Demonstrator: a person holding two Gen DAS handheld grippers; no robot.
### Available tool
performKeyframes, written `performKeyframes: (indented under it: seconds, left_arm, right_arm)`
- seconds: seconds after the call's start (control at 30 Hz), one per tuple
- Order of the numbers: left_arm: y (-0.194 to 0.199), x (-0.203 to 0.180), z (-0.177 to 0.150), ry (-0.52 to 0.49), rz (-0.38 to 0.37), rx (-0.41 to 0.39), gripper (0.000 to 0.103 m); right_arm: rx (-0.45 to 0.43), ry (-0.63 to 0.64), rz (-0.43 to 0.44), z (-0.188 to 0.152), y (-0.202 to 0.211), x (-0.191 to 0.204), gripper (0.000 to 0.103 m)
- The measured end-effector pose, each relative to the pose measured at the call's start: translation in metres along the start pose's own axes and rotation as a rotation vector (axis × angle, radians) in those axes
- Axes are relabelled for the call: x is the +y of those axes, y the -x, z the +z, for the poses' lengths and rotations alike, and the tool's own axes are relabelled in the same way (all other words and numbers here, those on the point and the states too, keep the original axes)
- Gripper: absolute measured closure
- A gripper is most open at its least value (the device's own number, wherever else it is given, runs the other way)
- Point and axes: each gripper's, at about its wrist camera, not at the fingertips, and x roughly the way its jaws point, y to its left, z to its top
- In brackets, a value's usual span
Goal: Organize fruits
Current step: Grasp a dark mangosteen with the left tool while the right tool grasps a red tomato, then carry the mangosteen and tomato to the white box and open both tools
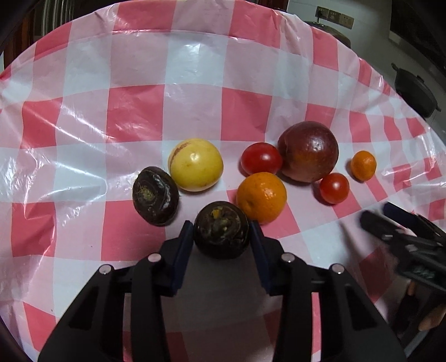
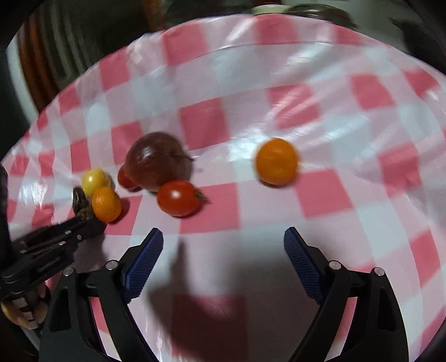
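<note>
Left gripper [image 1: 221,231] opened the scene with its blue pads pressed to both sides of a dark, wrinkled fruit [image 1: 221,229], clamped on it low over the table. Beneath lay a glossy pink-and-white checked plastic cloth [image 1: 139,83], creased and catching glare. Beyond the far edge the room was dim: a wall socket strip [image 1: 334,16] and a black pot [image 1: 415,90] showed at the right.

Fruits sat bunched ahead. A second dark fruit [image 1: 155,195] rested just beside a yellow one [image 1: 196,164]. An orange [image 1: 261,197] touched the held fruit's right side, with a red tomato [image 1: 261,158] behind it against a big dark-red fruit [image 1: 308,151]. A smaller tomato [image 1: 334,188] and a little orange [image 1: 363,165] sat further right.

Right gripper [image 2: 223,250] hung spread wide and empty, tomato and little orange ahead of it, that view blurred.
</note>
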Motion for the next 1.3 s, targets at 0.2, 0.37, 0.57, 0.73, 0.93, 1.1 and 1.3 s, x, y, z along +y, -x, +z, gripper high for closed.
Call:
performKeyframes:
  seconds: [0.2, 0.37, 0.57, 0.73, 0.93, 1.1, 1.3]
  left_arm:
    - [0.000, 0.004, 0.000, 0.010, -0.010, -0.003, 0.061]
    - [-0.002, 0.005, 0.000, 0.012, -0.012, -0.003, 0.061]
    - [-0.004, 0.004, 0.001, 0.014, -0.014, -0.004, 0.059]
    - [-0.003, 0.006, 0.000, 0.018, -0.018, -0.003, 0.060]
    - [0.001, 0.009, -0.001, 0.029, -0.039, -0.011, 0.062]
    - [0.009, 0.015, -0.005, 0.042, -0.028, -0.032, 0.062]
    - [0.060, 0.018, -0.042, 0.114, 0.011, -0.068, 0.062]
  right_arm:
    - [0.036, 0.131, 0.032, 0.020, -0.029, 0.037, 0.035]
    - [0.058, 0.118, 0.022, 0.026, -0.040, 0.036, 0.059]
    - [0.023, 0.032, 0.074, -0.003, -0.004, 0.018, 0.060]
    - [0.009, -0.031, 0.157, -0.044, 0.032, 0.010, 0.060]
    - [-0.018, -0.078, 0.190, -0.072, 0.051, 0.015, 0.060]
    - [-0.021, -0.153, 0.244, -0.071, 0.041, 0.010, 0.060]
    - [-0.032, -0.172, 0.286, -0.070, 0.043, 0.005, 0.060]
